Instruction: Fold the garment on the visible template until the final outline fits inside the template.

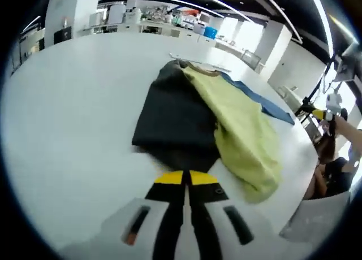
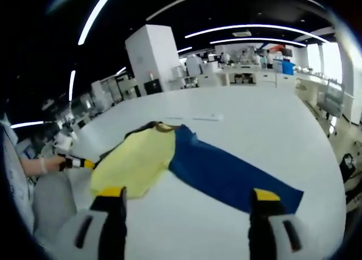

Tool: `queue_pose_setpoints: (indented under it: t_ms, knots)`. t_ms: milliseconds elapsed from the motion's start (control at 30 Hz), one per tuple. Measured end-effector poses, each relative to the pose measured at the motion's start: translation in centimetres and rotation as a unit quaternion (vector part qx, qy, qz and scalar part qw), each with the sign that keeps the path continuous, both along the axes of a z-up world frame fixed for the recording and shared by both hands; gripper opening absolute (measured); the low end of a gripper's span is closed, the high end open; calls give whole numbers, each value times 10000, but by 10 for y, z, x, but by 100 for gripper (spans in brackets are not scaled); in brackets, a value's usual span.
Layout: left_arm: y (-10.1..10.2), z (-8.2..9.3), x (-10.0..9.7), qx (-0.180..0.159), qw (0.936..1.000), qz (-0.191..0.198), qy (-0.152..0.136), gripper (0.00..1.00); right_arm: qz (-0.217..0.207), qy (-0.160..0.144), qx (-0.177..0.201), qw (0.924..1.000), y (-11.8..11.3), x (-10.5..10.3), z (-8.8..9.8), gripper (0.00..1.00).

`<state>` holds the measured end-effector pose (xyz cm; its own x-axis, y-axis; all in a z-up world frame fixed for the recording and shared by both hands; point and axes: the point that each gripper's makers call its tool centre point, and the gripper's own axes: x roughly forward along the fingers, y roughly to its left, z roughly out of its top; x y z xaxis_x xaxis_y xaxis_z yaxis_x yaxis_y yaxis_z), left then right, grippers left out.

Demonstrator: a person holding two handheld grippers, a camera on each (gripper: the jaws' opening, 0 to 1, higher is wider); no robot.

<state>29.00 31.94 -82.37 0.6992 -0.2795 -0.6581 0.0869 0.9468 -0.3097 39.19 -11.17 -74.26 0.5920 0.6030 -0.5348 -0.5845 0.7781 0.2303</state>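
Observation:
A yellow garment [image 1: 243, 130] lies crumpled across a black cloth [image 1: 169, 116] and a blue cloth [image 1: 271, 106] on the white table [image 1: 68, 102]. My left gripper [image 1: 185, 178] is shut, its yellow tips right at the black cloth's near edge; whether it pinches the cloth I cannot tell. In the right gripper view, my right gripper [image 2: 189, 195] stands open above the table, its jaws wide apart in front of the blue cloth [image 2: 226, 169] and the yellow garment [image 2: 136, 161]. The left gripper [image 2: 79, 163] shows at the garment's left edge, held by a hand.
The round white table [image 2: 271, 118] has bare surface all around the cloths. A person's hand holds the right gripper [image 1: 328, 110] past the table's right edge. Benches, shelves and boxes [image 1: 169, 17] stand far behind, with a white pillar [image 2: 153, 56].

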Motion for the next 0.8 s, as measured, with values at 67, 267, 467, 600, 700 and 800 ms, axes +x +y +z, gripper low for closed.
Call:
queue_pose_setpoints:
  t_ms: [67, 267, 467, 600, 700, 800]
  knots:
    - [10, 6, -2, -40, 10000, 13, 1, 0, -22, -29, 9, 10000, 1, -2, 3, 90]
    - [53, 27, -8, 215, 9997, -91, -6, 0, 34, -54, -13, 10000, 11, -19, 10, 90]
    - [94, 35, -13, 576, 9978, -306, 153, 0, -104, -167, 35, 9998, 17, -34, 23, 90]
    - [120, 36, -8, 647, 9971, -326, 226, 0, -239, -135, -33, 9996, 23, -48, 27, 90]
    - [135, 34, -5, 629, 9969, -360, 294, 0, -317, -133, -76, 9994, 28, -58, 31, 90]
    - [155, 32, 3, 627, 9968, -354, 344, 0, -416, -150, -50, 9990, 33, -66, 35, 91]
